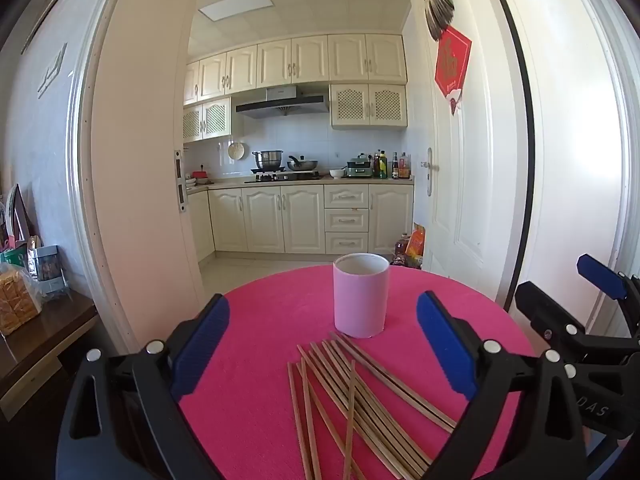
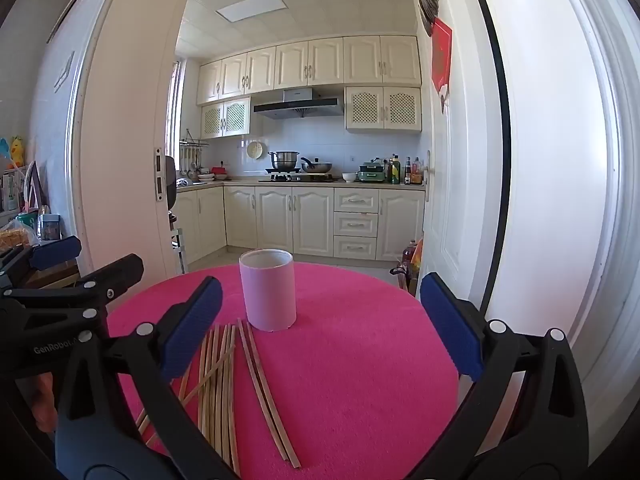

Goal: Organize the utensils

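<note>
While you hold both level above the pink table (image 1: 256,320), left gripper (image 1: 322,344) & right gripper (image 2: 320,320) gape wide, nothing between fingers. Chopsticks (image 1: 360,396) lie loose just before the pink cup (image 1: 361,295); near ends cut off by frame edge.

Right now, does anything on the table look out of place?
Yes. The chopsticks lie loose on the pink table before the upright cup, and one crosses the others askew.
</note>
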Demonstrator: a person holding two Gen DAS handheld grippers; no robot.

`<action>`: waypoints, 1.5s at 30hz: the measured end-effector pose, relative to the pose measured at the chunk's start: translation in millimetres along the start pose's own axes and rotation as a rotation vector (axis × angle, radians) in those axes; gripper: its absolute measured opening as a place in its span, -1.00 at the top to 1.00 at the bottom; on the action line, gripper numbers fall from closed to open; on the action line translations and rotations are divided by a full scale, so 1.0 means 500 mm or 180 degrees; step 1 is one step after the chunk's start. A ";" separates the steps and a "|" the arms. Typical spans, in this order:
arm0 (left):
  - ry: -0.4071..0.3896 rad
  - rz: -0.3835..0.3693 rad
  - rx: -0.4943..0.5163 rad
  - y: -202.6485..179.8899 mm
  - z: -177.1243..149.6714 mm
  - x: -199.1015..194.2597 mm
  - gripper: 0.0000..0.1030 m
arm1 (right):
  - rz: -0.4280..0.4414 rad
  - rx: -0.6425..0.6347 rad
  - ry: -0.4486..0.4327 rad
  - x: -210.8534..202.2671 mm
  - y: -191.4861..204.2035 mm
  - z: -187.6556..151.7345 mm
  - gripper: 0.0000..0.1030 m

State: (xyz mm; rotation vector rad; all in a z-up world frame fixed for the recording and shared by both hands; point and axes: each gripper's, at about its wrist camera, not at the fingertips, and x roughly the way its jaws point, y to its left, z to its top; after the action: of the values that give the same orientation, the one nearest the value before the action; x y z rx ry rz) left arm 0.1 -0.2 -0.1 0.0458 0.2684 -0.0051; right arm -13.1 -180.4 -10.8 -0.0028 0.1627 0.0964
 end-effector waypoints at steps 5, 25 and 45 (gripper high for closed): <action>0.0002 0.0010 -0.0002 -0.001 0.001 -0.002 -0.80 | 0.0010 0.0011 0.0000 0.000 -0.001 0.000 -0.88; 0.0024 -0.0022 -0.0019 0.002 -0.009 0.002 -0.80 | 0.0021 0.0018 0.0006 0.000 -0.004 -0.007 -0.88; 0.0032 -0.0010 -0.0024 -0.004 -0.006 0.008 -0.80 | 0.0024 0.0030 0.0000 0.004 -0.002 0.000 -0.88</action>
State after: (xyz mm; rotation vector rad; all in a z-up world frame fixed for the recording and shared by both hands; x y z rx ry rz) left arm 3.0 -2.2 -4.2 0.0380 0.2785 -0.0070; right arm -11.2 -181.2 -11.3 0.0072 0.1632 0.1032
